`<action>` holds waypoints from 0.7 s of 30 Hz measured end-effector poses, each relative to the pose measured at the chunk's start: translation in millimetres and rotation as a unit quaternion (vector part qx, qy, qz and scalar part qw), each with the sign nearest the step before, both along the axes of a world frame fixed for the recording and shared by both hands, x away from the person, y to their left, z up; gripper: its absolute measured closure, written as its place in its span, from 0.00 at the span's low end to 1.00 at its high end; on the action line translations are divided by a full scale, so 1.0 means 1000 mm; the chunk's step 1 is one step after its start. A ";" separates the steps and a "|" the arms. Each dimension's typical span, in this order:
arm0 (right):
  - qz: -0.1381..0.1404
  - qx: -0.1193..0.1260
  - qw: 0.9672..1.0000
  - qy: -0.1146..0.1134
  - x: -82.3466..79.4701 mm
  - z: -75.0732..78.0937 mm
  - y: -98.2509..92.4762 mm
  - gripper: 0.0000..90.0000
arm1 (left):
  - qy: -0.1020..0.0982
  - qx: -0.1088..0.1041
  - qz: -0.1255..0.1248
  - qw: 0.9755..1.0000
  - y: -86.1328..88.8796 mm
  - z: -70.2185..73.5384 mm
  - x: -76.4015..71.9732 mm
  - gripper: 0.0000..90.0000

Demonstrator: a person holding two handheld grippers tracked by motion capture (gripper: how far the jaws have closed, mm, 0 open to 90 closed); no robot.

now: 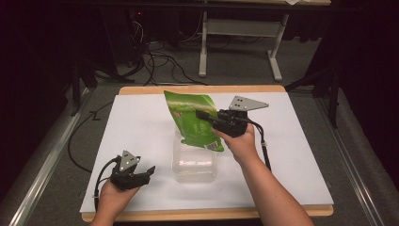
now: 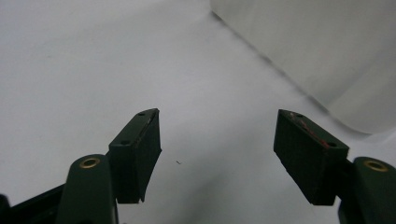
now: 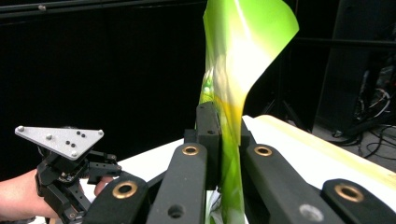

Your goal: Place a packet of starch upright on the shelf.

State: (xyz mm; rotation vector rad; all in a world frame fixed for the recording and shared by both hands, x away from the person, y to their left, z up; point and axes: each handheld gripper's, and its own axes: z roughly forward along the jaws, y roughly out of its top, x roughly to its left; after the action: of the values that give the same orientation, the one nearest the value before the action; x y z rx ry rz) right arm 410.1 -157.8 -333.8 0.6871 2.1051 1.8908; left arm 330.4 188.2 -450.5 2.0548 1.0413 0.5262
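The table (image 1: 301, 155) carries a clear tub (image 1: 195, 162); the green bag (image 1: 195, 120) hangs above it, clamped by the right gripper (image 1: 203, 114), seemingly not yet emptied or lowered in; the left gripper (image 1: 147, 172) rests beside, open, holding nothing.

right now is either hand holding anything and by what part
The right tongs are shut on the green bag, pinching its thin side edge and holding it above the clear container. The left tongs are open and hold nothing.

Glossy green foil-like plastic pouch (image 1: 195, 120), creased, reflective. Clear smooth plastic container (image 1: 195, 162), slightly frosted. Matt white paper-like surface (image 1: 291, 155) over a pale wood edge. Matt black plastic right gripper (image 1: 203, 114).
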 end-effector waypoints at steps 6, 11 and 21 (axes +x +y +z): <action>0.014 -0.004 1.000 0.006 0.008 -0.008 0.013 0.99 | -0.003 0.000 0.002 1.000 0.001 0.000 0.000 0.36; 0.018 -0.011 1.000 0.013 0.016 -0.020 0.017 0.99 | -0.003 -0.001 0.001 1.000 0.001 0.000 0.000 0.36; 0.019 0.003 1.000 0.024 0.017 -0.036 0.009 0.99 | -0.001 0.001 0.002 1.000 0.001 0.000 -0.001 0.36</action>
State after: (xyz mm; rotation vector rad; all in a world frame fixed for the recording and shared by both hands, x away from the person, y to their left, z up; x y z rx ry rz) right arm 426.8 -149.0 -370.0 0.7051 2.1564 1.9201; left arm 329.8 188.7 -450.3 2.0541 1.0440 0.5321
